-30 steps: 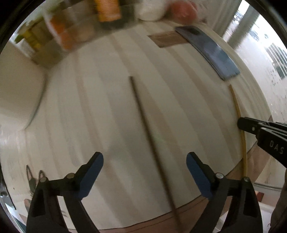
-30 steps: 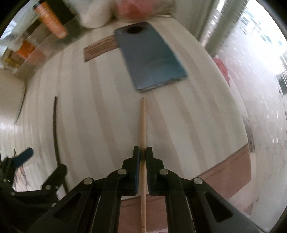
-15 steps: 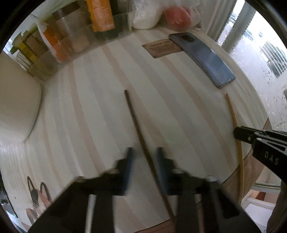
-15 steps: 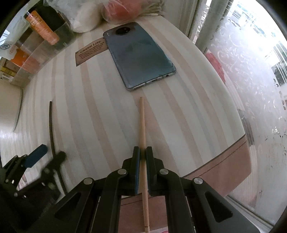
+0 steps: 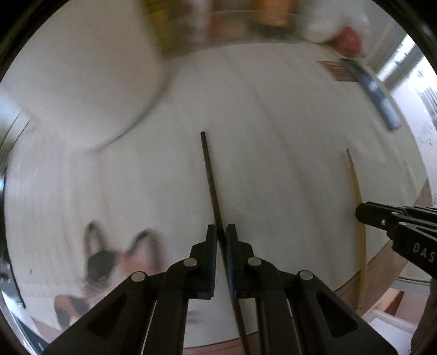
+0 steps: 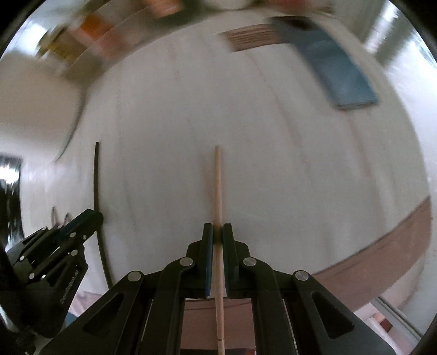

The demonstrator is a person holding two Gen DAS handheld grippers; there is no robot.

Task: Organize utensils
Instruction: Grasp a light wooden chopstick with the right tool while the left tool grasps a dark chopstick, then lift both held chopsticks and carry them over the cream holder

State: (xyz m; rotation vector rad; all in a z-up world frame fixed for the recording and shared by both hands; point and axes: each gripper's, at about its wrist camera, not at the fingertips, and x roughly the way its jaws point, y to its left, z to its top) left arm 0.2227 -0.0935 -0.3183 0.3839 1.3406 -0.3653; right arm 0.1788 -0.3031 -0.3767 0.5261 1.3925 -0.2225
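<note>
My left gripper (image 5: pixel 221 229) is shut on a dark brown chopstick (image 5: pixel 209 174), which points forward over the striped tablecloth (image 5: pixel 273 153). My right gripper (image 6: pixel 217 228) is shut on a light wooden chopstick (image 6: pixel 217 185), also pointing forward. The right gripper (image 5: pixel 363 211) shows at the right of the left wrist view with the light chopstick (image 5: pixel 355 180). The left gripper (image 6: pixel 92 215) and dark chopstick (image 6: pixel 96 174) show at the left of the right wrist view. Both chopsticks lie roughly parallel.
A blue phone (image 6: pixel 338 68) and a brown card (image 6: pixel 251 37) lie at the far right of the table. A white plate (image 5: pixel 82 82) sits far left. Bottles and bags (image 5: pixel 245 19) stand along the back. The table's front edge (image 6: pixel 382 251) is close.
My left gripper has shut on the dark chopstick; a second ago it was open around it. Both views have swung left and are blurred. The right gripper keeps its hold.
</note>
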